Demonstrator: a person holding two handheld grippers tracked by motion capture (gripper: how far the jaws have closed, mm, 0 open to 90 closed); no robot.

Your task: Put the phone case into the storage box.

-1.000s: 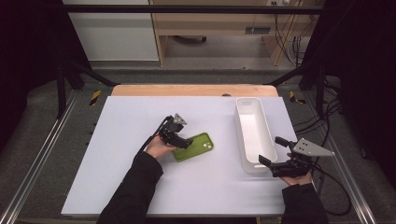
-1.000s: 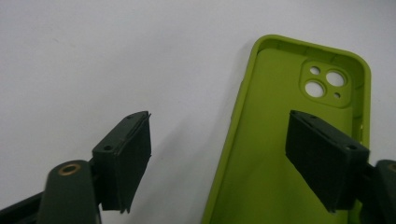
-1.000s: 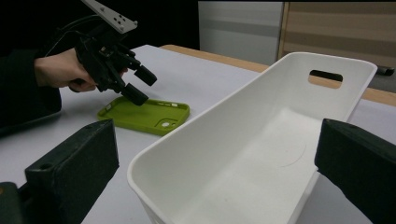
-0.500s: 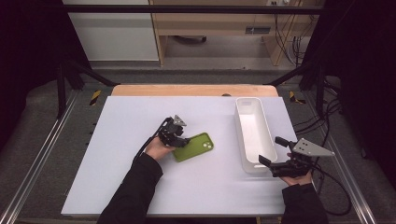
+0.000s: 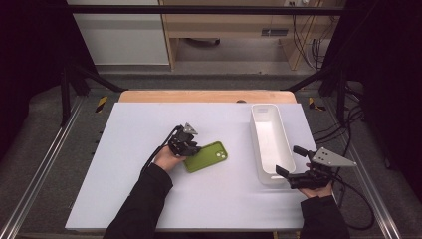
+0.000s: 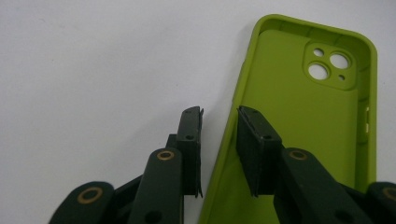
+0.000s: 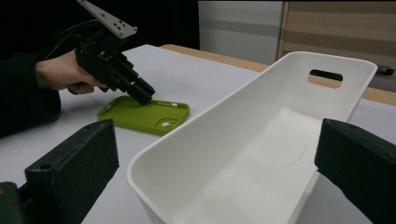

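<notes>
A green phone case lies hollow side up on the white table, left of a long white bin. My left gripper points down at the case's left end. Its jaws straddle the case's side rim and have just been closing. A gap still shows between the outer pad and the rim. My right gripper stands wide open at the bin's near end, one jaw on each side of it, and holds nothing.
The bin is empty, with a slot handle at its far end. The white tabletop has bare room to the left and front. A wooden strip borders its far edge, and cables trail off to the right.
Both hands stay where they were. The left gripper's jaws look a little narrower at the case's edge.
</notes>
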